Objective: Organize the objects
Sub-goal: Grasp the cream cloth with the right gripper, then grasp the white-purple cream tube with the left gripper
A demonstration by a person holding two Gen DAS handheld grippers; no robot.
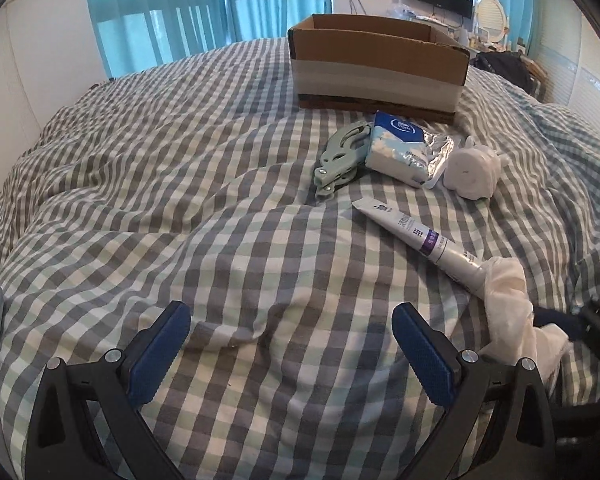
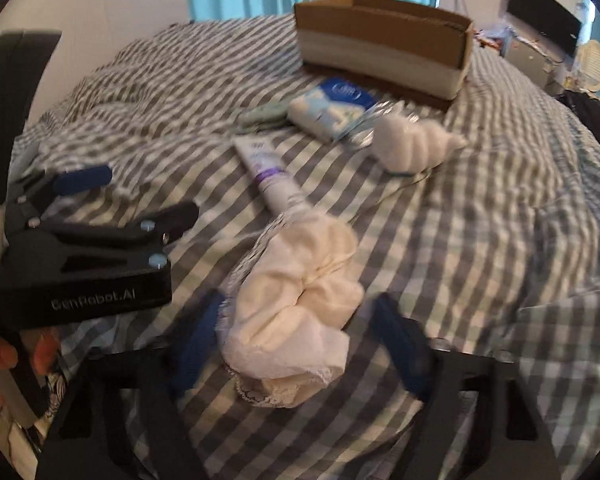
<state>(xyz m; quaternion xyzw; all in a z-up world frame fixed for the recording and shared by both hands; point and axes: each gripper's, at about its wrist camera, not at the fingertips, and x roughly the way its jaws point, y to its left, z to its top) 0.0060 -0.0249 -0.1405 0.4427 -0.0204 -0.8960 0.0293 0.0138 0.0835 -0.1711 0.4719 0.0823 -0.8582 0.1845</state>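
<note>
Left tool: black frame, blue ribbed pads, silver screws, "GenRobot.AI" marking.

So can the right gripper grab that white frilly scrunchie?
Probably yes. The right gripper is open, with the white scrunchie lying between its fingers on the checked blanket. Nothing covers it; only the tube touches its far end.

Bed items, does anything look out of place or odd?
Nothing is damaged or spilled. The items lie loose in front of the box, none inside as far as shows. The scrunchie covers the cap end of the tube.
</note>
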